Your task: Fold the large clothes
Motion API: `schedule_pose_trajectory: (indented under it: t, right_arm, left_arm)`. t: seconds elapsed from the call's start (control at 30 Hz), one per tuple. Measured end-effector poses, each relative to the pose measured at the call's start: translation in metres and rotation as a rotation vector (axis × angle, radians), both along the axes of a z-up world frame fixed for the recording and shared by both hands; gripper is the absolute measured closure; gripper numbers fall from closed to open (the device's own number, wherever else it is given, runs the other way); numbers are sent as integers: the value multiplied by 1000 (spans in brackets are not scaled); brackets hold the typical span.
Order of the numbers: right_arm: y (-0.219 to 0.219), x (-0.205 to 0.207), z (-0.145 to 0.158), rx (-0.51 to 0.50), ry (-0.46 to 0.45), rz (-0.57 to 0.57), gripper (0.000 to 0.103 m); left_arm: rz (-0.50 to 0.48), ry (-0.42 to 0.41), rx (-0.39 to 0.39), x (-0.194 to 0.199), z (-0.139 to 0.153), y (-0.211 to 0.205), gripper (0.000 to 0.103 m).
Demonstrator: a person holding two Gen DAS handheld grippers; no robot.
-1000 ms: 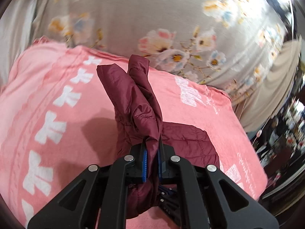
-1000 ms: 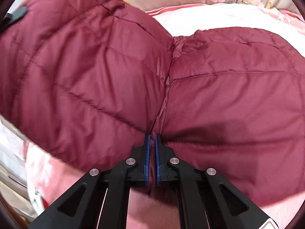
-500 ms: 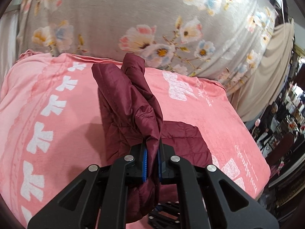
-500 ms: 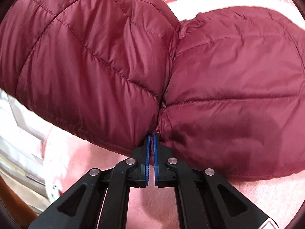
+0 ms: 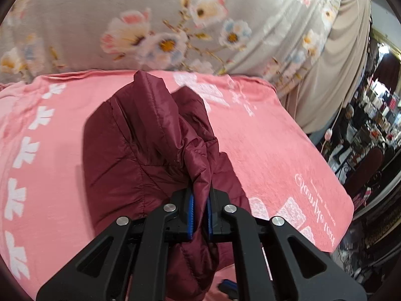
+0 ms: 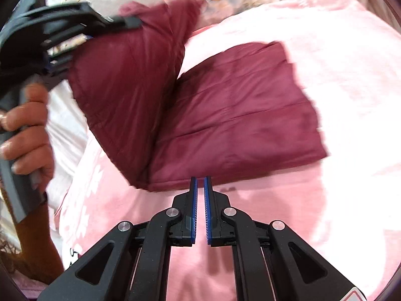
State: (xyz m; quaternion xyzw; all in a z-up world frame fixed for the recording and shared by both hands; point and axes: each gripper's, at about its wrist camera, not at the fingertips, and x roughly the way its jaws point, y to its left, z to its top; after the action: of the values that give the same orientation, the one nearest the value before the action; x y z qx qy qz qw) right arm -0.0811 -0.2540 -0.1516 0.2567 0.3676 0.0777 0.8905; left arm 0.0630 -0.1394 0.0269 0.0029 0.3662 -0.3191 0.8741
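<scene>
We judged the maroon quilted jacket [image 6: 233, 115] light, puffy and slippery, best pinched at a seamed edge: left claw [image 5: 199, 213] pinched it, right claw [image 6: 200, 188] stood nearly closed, empty.

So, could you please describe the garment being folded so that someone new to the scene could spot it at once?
Start at the pink blanket with white bow prints, spread before the grey floral cloth. On it lies the maroon quilted puffer jacket, one part flat, the other lifted by the left gripper. It is the only dark, shiny, stitched item there.
</scene>
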Motion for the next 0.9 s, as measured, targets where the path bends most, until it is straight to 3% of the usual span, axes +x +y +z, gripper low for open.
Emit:
schedule_pose_trajectory:
  t: [0.2, 0.47, 0.63, 0.8, 0.9]
  right_arm:
    - [-20, -13, 0, 11, -5, -87, 99]
    - [-68, -28, 9, 23, -11, -191, 97]
    - [-98, -28, 8, 27, -13, -237, 93]
    - [-108, -8, 26, 15, -21, -269, 89]
    - [-113, 6, 41, 21, -34, -277, 86]
  left_arm:
    - [-52, 86, 58, 8, -41, -57, 97]
    - [-77, 209, 117, 12, -102, -95, 97]
    - [-85, 233, 134, 11, -120, -105, 97]
    - [-82, 244, 135, 14, -134, -109, 96]
    - [-103, 223, 99, 10, -128, -107, 89]
